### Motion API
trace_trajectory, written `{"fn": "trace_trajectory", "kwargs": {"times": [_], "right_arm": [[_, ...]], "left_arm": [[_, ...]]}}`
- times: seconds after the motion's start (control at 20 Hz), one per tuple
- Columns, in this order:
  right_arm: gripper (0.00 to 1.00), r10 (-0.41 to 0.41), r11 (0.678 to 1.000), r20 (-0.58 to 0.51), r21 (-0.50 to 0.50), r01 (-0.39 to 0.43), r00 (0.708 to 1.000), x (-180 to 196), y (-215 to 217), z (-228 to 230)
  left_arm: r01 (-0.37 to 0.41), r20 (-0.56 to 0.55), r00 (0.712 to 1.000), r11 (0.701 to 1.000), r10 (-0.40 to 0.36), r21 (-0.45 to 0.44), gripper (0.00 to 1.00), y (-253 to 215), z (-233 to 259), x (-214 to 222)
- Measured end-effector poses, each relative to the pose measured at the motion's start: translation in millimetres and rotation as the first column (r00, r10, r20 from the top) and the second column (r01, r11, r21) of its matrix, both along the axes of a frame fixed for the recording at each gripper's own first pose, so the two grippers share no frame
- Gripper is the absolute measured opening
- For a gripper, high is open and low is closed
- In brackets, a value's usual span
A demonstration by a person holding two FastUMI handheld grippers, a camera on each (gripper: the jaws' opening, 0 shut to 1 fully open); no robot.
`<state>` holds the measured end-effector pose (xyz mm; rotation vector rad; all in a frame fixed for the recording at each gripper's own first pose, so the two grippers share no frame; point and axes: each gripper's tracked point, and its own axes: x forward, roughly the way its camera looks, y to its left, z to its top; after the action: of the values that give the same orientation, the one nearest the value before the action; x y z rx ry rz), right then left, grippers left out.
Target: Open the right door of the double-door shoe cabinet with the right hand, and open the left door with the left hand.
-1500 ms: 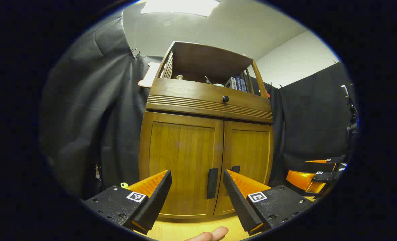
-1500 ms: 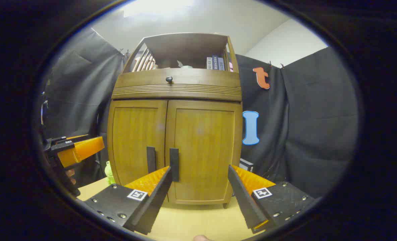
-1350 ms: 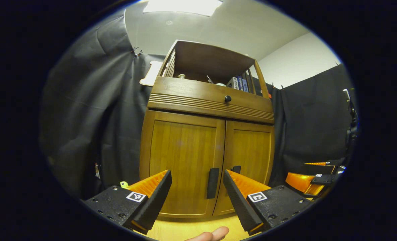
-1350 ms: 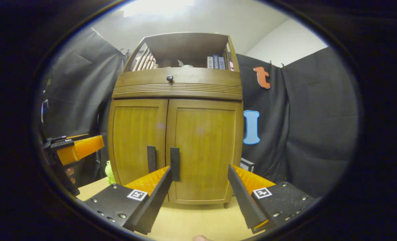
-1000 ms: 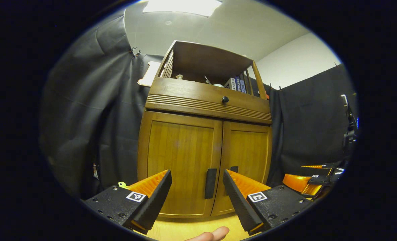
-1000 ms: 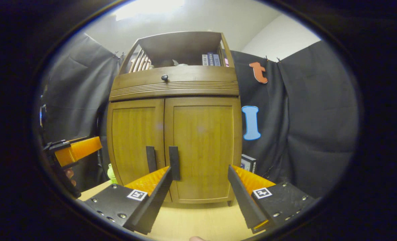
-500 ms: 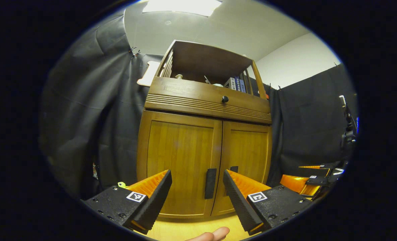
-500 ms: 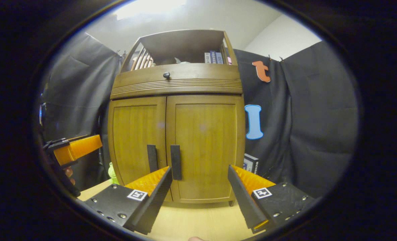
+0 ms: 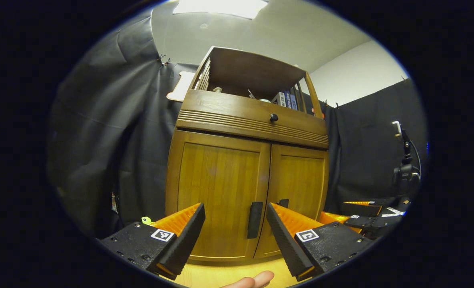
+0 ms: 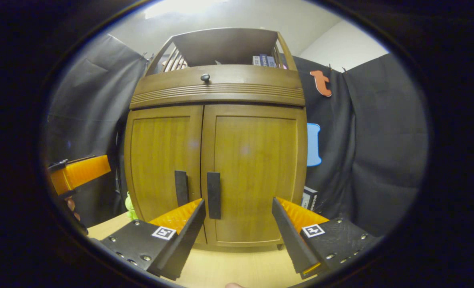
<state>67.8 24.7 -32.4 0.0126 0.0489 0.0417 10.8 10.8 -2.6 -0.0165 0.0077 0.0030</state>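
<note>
Both brown wooden cabinet doors (image 10: pixel 217 172) are shut, black bar handles (image 10: pixel 213 195) untouched; my left gripper (image 9: pixel 235 236) and right gripper (image 10: pixel 238 236) gape empty; everything remains.

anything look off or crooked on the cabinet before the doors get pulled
Nothing stands out. Both doors of the shoe cabinet sit shut and flush, the two black handles hang straight beside the centre seam, and the drawer knob is in place. Both claws are open, short of the handles.

Bright ceiling panel (image 9: pixel 220 7) overhead — sharp centre, fisheye-bent edges, dim sides.
</note>
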Motion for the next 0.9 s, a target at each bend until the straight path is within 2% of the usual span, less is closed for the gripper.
{"fn": "trace_trajectory", "kwargs": {"times": [0.1,0.15,0.2,0.25,0.3,0.4,0.45,0.55,0.6,0.7,0.75,0.8,0.9], "right_arm": [[0.96,0.016,1.0,0.002,0.009,-0.016,1.0,15.2,9.7,0.0],[0.99,0.031,0.999,0.009,0.015,-0.031,0.999,24.3,18.1,1.7],[1.0,0.034,0.999,0.012,0.017,-0.035,0.999,33.7,24.5,3.8],[0.96,0.036,0.999,0.013,0.02,-0.036,0.999,42.3,29.1,4.3],[0.99,0.049,0.999,0.016,0.018,-0.049,0.999,53.1,37.5,6.1],[1.0,0.074,0.997,0.022,0.019,-0.074,0.997,73.2,52.9,10.0],[0.99,0.08,0.996,0.023,0.023,-0.081,0.996,82.6,57.9,9.6],[0.99,0.075,0.996,0.011,0.055,-0.075,0.997,98.1,63.2,8.3],[0.99,0.077,0.994,0.006,0.082,-0.077,0.997,105.3,65.9,7.7],[0.99,0.068,0.992,-0.02,0.11,-0.065,0.997,112.8,67.5,-6.3],[0.99,0.045,0.994,-0.047,0.1,-0.041,0.998,115.9,63.9,-16.2],[0.99,0.045,0.994,-0.062,0.102,-0.039,0.997,121.1,63.9,-23.0],[0.97,0.092,0.988,-0.091,0.128,-0.08,0.992,139.2,73.5,-31.2]], "left_arm": [[-0.015,-0.004,1.0,1.0,0.015,-0.005,0.95,7.2,-0.5,2.3],[-0.021,0.002,1.0,1.0,0.021,-0.006,0.91,11.3,1.8,4.1],[-0.021,0.002,1.0,1.0,0.021,-0.003,0.91,13.4,1.3,5.7],[-0.02,0.001,1.0,1.0,0.02,-0.001,0.95,16.3,1.8,7.2],[-0.025,-0.003,1.0,1.0,0.025,-0.002,0.91,20.4,-0.5,9.0],[-0.028,-0.015,0.999,1.0,0.028,-0.006,0.95,23.1,-3.5,12.3],[-0.027,-0.022,0.999,1.0,0.027,-0.004,0.91,23.3,-5.7,13.2],[-0.025,-0.034,0.999,1.0,0.025,0.001,0.95,24.1,-8.3,15.7],[-0.024,-0.035,0.999,1.0,0.024,-0.001,0.91,24.4,-8.6,16.6],[-0.024,-0.029,0.999,1.0,0.024,0.0,0.95,25.2,-5.6,16.5],[-0.027,-0.027,0.999,1.0,0.027,-0.002,0.91,27.8,-5.0,16.3],[-0.03,-0.025,0.999,1.0,0.03,-0.007,0.91,29.9,-5.2,17.0],[-0.023,-0.015,1.0,1.0,0.023,-0.018,0.91,33.8,-0.9,18.6]]}}
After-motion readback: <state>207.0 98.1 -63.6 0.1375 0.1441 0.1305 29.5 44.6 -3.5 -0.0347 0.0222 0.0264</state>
